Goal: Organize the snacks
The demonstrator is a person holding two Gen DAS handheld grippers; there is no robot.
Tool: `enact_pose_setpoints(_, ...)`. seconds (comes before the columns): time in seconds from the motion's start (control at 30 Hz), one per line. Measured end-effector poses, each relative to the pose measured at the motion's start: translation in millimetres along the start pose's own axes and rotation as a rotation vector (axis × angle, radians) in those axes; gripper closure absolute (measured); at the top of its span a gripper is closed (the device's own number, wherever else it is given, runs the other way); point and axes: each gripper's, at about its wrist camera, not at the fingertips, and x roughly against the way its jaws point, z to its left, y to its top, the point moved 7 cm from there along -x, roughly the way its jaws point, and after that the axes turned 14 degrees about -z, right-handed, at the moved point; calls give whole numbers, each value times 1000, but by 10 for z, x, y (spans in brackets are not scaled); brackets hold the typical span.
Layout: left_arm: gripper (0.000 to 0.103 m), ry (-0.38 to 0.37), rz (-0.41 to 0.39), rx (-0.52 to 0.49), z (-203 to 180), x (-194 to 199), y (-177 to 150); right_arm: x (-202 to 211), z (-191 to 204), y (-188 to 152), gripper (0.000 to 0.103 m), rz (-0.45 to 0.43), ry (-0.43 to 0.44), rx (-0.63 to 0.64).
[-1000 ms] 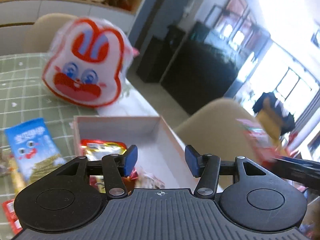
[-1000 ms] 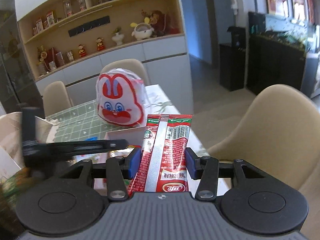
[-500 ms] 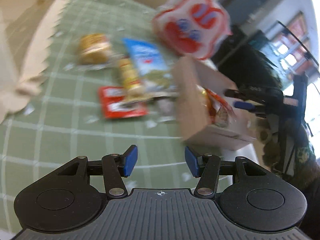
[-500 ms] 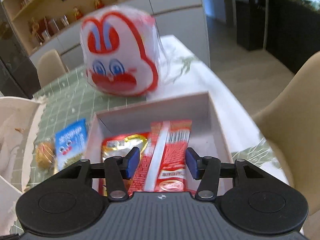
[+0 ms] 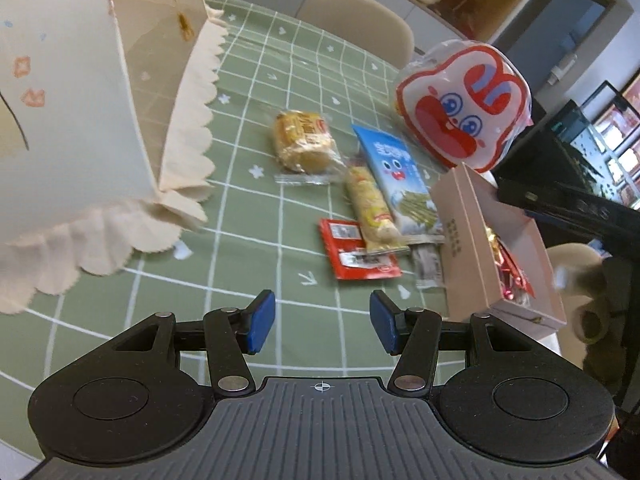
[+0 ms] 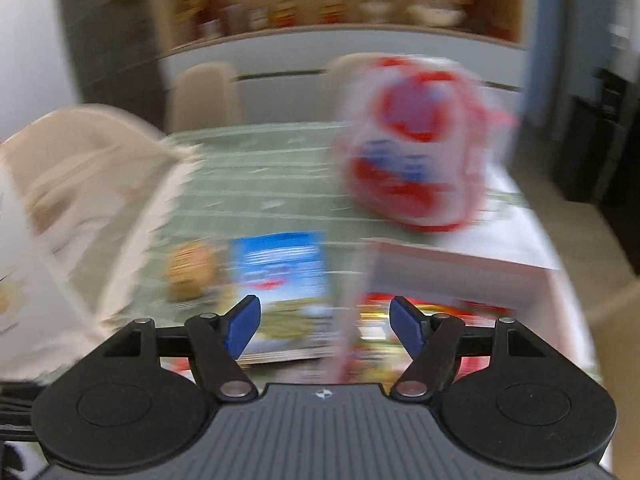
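Note:
A pink box (image 5: 472, 236) stands on the green checked tablecloth and holds red and gold snack packets (image 5: 508, 268). Left of it lie a red packet (image 5: 352, 256), a yellow stick packet (image 5: 372, 208), a blue packet (image 5: 396, 176) and a wrapped cake (image 5: 300, 140). My left gripper (image 5: 322, 326) is open and empty, above the cloth in front of these snacks. My right gripper (image 6: 326, 320) is open and empty, over the box's left wall; its view is blurred, showing the box (image 6: 460, 268) and the blue packet (image 6: 280, 276).
A rabbit-face bag (image 5: 464, 108) stands behind the box, also in the right wrist view (image 6: 416, 164). A large cream scalloped paper bag (image 5: 88, 120) fills the left. Beige chairs (image 5: 360, 16) stand at the far table edge. The table edge lies right of the box.
My right gripper has opened and let go of the red stick packet over the box, then swung left. My left gripper has turned from the box toward the loose snacks on the cloth.

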Motion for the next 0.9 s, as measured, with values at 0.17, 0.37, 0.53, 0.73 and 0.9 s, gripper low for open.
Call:
enact_pose_setpoints(0.17,46,24,10,-39,150,116,-15,-431,600,-74,31,72,95,20)
enact_pose_setpoints(0.37,46,39,-1,5,397,241,-38,-872,835,-361,33,169,64,81)
enact_pose_setpoints(0.53,46,51,7,33,504,216,-69,-858,772,-583,54,172,12,73)
enact_pose_setpoints(0.73,46,39,26,12,404,139,-69,-593,864,-802,74,174,53,116)
enact_pose_setpoints(0.9,46,14,37,-33,190,102,-53,-263,984,-1004,74,219,151,87)
